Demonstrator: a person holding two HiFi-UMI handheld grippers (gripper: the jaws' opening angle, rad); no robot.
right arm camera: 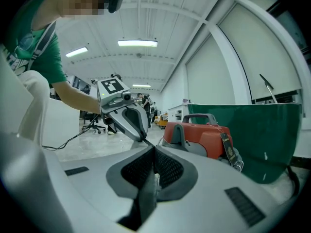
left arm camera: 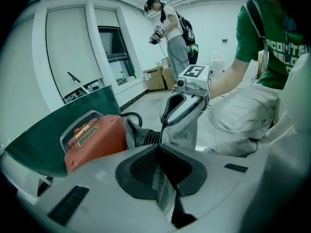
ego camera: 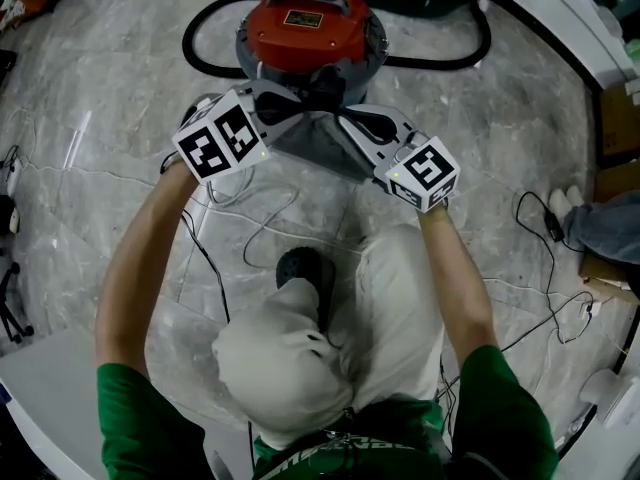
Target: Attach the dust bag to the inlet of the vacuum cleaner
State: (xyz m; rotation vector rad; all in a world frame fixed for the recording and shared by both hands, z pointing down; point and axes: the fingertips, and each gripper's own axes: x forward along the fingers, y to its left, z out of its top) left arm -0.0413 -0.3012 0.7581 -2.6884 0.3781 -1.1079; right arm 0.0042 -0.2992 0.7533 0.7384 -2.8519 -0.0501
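Person kneels on the marble floor [ego camera: 110, 98]; no tabletop in play. The vacuum cleaner [ego camera: 310, 23], red-lidded, stands at 12 o'clock from the hands, with a black hose [ego camera: 440, 63] looped round behind it. The dust bag [ego camera: 322, 150], grey cloth, hangs stretched between the two claws at the machine's 6 o'clock side, just in front of its body. The left claw [ego camera: 298, 98] is clamped on the bag's upper edge at the bag's 10 o'clock; its own view shows a thin fold of cloth pinched flat between the pads. The right claw [ego camera: 343, 118] grips the edge at 2 o'clock, jaws all but together with only fabric between.

Step in hand, as I read it: the bag's mouth is held up and spread before the inlet, not yet seated. The next move calls for lining the opening up with the dark ribbed fitting [left arm camera: 145, 137] beside the red lid. That is probably the inlet, though no view shows it well. Then push the mouth over it squarely, both claws holding even tension so the edge does not fold or slip off one side.

Hard to make out:
- From above, the claw tips cover the bag's opening and any collar on it.
- The fitting is only a dark patch between the tips in the head view.
- Neither gripper view shows the opening itself, only cloth edge-on.
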